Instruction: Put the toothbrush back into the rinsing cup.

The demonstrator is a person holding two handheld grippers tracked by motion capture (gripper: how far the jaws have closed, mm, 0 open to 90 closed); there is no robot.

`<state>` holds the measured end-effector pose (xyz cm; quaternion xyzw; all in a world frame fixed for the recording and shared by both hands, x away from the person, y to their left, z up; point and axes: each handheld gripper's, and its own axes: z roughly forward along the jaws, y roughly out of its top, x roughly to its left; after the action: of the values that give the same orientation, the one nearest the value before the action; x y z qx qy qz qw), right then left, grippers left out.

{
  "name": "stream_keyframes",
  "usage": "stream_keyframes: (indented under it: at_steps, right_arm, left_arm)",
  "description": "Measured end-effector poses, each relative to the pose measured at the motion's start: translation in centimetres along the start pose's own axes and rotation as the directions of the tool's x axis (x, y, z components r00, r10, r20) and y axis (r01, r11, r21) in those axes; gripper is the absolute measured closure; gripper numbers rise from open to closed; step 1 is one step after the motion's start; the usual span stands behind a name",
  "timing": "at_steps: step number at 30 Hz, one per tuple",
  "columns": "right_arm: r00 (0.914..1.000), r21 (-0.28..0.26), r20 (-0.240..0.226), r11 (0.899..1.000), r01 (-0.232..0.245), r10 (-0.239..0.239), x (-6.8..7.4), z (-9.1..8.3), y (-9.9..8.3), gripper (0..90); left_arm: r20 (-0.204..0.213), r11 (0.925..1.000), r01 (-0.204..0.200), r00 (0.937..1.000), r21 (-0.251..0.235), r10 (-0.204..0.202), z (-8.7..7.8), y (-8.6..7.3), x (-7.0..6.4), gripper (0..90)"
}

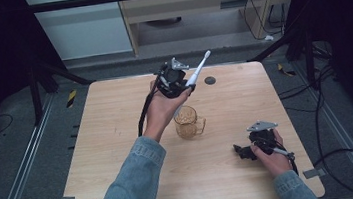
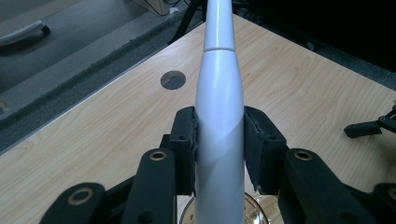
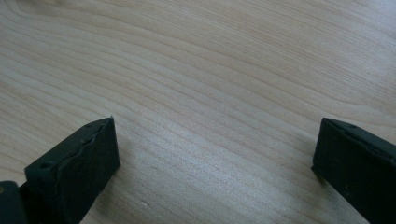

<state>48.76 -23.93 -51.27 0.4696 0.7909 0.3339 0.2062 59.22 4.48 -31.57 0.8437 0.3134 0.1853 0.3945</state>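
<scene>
One toothbrush, one mug, two grippers on a wooden table.

The left gripper [image 1: 178, 81] clamps the white toothbrush [image 1: 198, 70], held tilted above the amber glass mug [image 1: 187, 122]. Right of it, the right gripper [image 1: 245, 151] rests low on the table [image 1: 105, 153] with jaws spread. Grey floor and black frame surround.

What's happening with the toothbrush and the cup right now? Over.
Left gripper shut on toothbrush, raised over glass mug. Right gripper open, low over table. Nothing in the way.
</scene>
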Motion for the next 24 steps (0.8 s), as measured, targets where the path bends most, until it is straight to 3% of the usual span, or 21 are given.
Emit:
stream_keyframes:
  at_steps: [17,24]
  right_arm:
    - [1.0,-0.001,0.0,1.0,0.001,-0.001,0.0,0.0,0.0,0.4]
    - [1.0,-0.002,0.0,1.0,0.002,-0.002,0.0,0.0,0.0,0.4]
  left_arm:
    - [0.026,1.0,-0.002,0.9997,-0.007,0.002,0.8,-0.1,-0.4,66.4]
    - [0.049,0.9997,0.021,0.9986,-0.015,-0.02,1.5,-0.4,-0.2,66.3]
